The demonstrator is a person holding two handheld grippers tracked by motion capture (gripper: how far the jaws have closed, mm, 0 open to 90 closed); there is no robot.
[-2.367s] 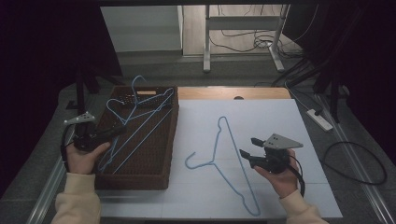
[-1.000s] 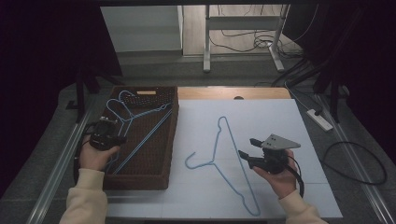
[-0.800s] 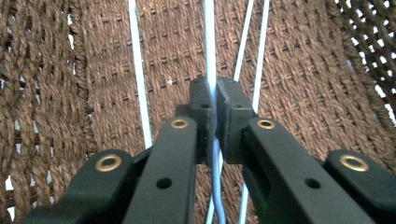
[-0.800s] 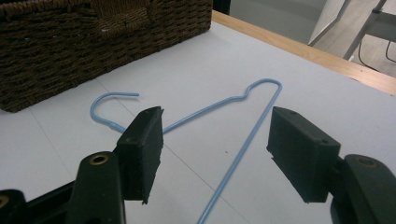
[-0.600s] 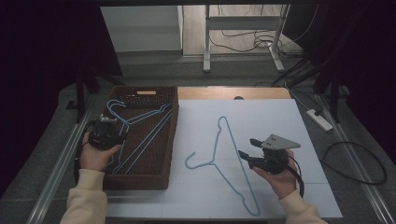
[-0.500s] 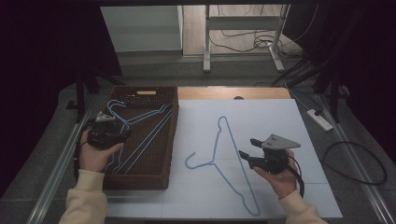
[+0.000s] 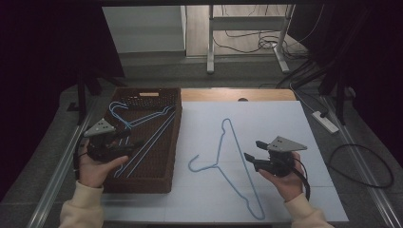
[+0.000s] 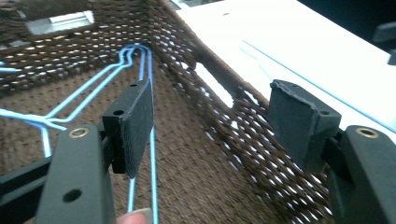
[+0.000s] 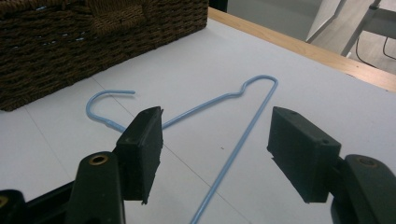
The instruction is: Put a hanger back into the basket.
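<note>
A dark woven basket [image 7: 172,137] stands at the table's left and holds blue wire hangers [image 7: 142,121]. Over its left part hovers my left gripper [image 7: 134,146]; its jaws have just been opening and stand wide with nothing between them. In the left gripper view the left gripper [image 8: 212,121] looks along the basket wall [image 8: 219,84] at the hangers [image 8: 140,60] lying on the basket floor. Another blue hanger [image 7: 228,164] lies flat on the white sheet [image 7: 271,118]. My right gripper [image 7: 251,153] is held just right of it, open and empty. The right gripper view has the right gripper [image 9: 215,144] above that hanger [image 9: 243,121].
The basket [image 9: 65,42] sits at the far left in the right gripper view. A bare wooden strip [image 7: 237,95] runs behind the white sheet. Cables and a power strip [image 7: 325,121] lie on the floor to the right. A metal rail [image 7: 57,175] borders the table's left side.
My left gripper has let go of the hanger in the basket, opened, and risen slightly toward the near left. The hanger now lies flat in the basket. The right gripper stayed still.
</note>
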